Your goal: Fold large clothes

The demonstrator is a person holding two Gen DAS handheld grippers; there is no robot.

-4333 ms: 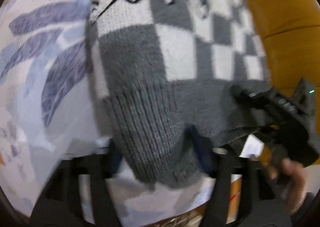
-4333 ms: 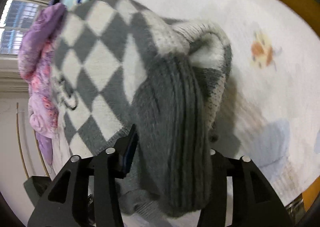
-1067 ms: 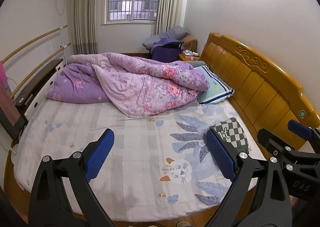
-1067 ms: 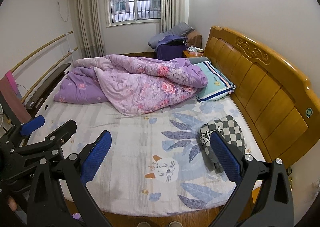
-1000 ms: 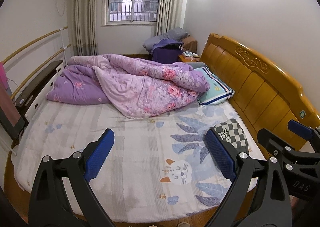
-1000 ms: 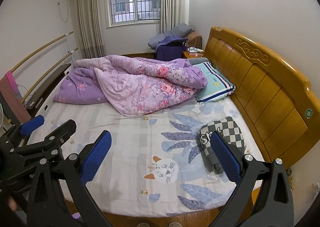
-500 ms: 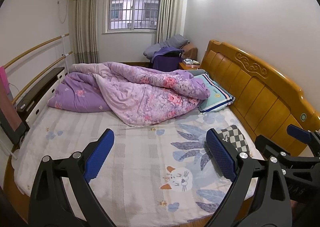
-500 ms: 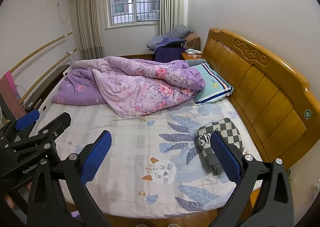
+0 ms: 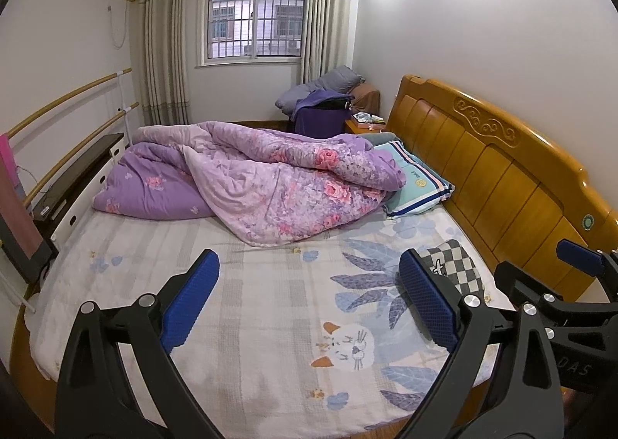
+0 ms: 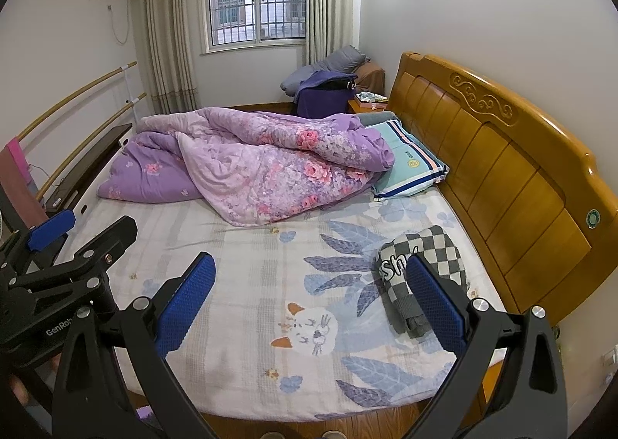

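Two grippers hang spread and empty over the near edge of the bed (image 10: 239,307) as I hold them back from the work — the left gripper (image 9: 309,303) and the right gripper (image 10: 309,300) both show blue pads wide apart with nothing between them. One checkered sweater (image 10: 421,265), grey and white knit with black lettering, lies as a compact folded bundle on the right side of the mattress, close to the wooden headboard (image 10: 502,153) and well apart from the purple floral quilt (image 10: 270,164) heaped at the far end. From here I judge the fold finished, or nearly. That knit looks thick, soft and light: it should sag and spring open if lifted by one corner, so I would take hold at the ribbed grey edge nearest me, pinching through all layers — one gripper at each end. Both tools point level across the bed, side by side, the right one's fingers framing the bundle.
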